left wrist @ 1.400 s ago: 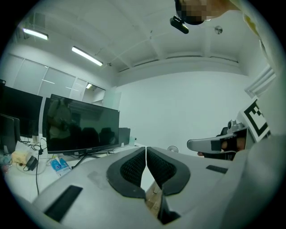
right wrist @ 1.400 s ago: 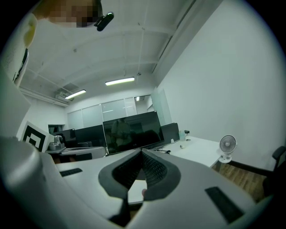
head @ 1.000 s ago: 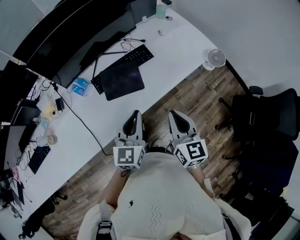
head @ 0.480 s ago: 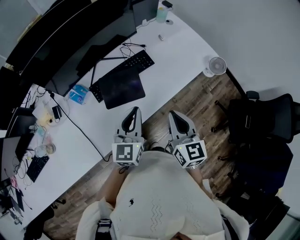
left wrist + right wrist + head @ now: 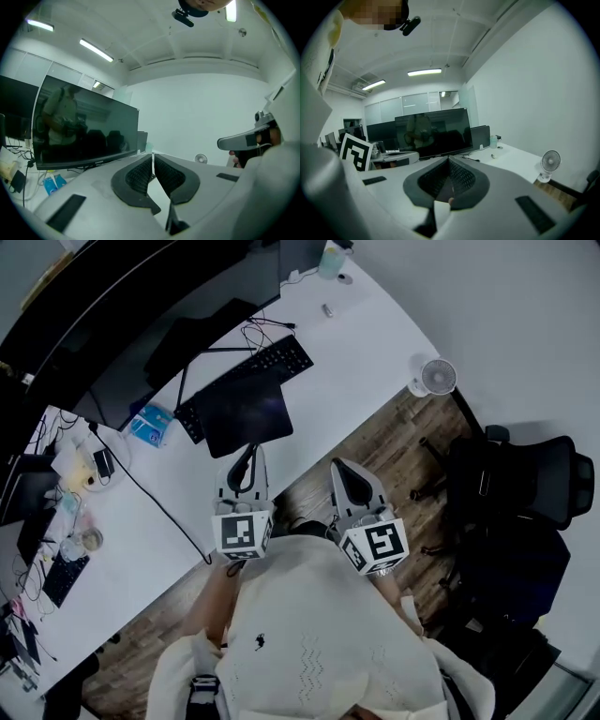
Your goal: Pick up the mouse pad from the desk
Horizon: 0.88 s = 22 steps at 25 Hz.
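Note:
The mouse pad [image 5: 246, 411] is a dark rectangle lying flat on the white desk [image 5: 366, 343], partly under a black keyboard [image 5: 272, 360]. In the head view my left gripper [image 5: 246, 452] reaches over the desk's front edge, its tips right at the pad's near edge. Its jaws are shut with nothing between them, as the left gripper view [image 5: 153, 155] shows. My right gripper [image 5: 340, 469] hangs over the wooden floor just off the desk's edge, to the right of the pad. In the right gripper view [image 5: 449, 161] its jaws meet, empty.
A wide dark monitor [image 5: 141, 334] stands behind the keyboard. A blue packet [image 5: 150, 425] and a cable lie left of the pad. A small white fan [image 5: 432, 378] sits at the desk's right end. A black office chair [image 5: 525, 474] stands on the floor at right.
Both grippers have moved forward toward the desk. The left one went from over the floor to over the desk's edge, up to the pad. Both sets of jaws stayed shut.

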Available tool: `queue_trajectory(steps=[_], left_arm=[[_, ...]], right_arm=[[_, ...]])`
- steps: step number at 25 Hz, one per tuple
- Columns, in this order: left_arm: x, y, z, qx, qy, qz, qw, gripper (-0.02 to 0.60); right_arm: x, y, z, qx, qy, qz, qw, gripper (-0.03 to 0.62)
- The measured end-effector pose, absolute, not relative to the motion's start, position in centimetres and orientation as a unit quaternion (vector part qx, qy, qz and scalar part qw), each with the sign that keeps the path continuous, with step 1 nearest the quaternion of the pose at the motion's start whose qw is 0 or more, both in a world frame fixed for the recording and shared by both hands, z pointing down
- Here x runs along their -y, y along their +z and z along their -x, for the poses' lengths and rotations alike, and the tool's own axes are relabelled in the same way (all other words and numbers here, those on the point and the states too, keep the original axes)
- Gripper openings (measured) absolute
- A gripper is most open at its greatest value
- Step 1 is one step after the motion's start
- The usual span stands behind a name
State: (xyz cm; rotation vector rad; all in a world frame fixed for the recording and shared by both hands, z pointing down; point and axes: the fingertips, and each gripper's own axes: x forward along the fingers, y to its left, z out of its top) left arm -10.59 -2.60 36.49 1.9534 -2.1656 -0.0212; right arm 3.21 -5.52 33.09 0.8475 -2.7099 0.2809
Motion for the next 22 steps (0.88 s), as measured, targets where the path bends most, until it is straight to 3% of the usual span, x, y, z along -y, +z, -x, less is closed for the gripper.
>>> queue_trajectory(steps=[14, 16, 18, 22], left_arm=[[2.7, 41.6, 18.2, 0.762, 0.027, -0.63, 0.144, 0.023], [2.9, 42.4, 18.7, 0.76, 0.033, -0.631, 0.149, 0.039], [3.0, 43.2, 19.3, 0.76, 0.039, -0.63, 0.153, 0.103], [3.4, 45.0, 20.7, 0.764, 0.047, -0.622, 0.165, 0.117]], right_arm=[[5.1, 35.4, 2.2, 0.943, 0.114, -0.255, 0.179, 0.002], [4.9, 35.9, 2.9, 0.943, 0.118, -0.25, 0.186, 0.002], [4.8, 36.4, 3.6, 0.943, 0.122, -0.245, 0.191, 0.002], [4.6, 37.3, 4.7, 0.942, 0.128, -0.238, 0.201, 0.002]])
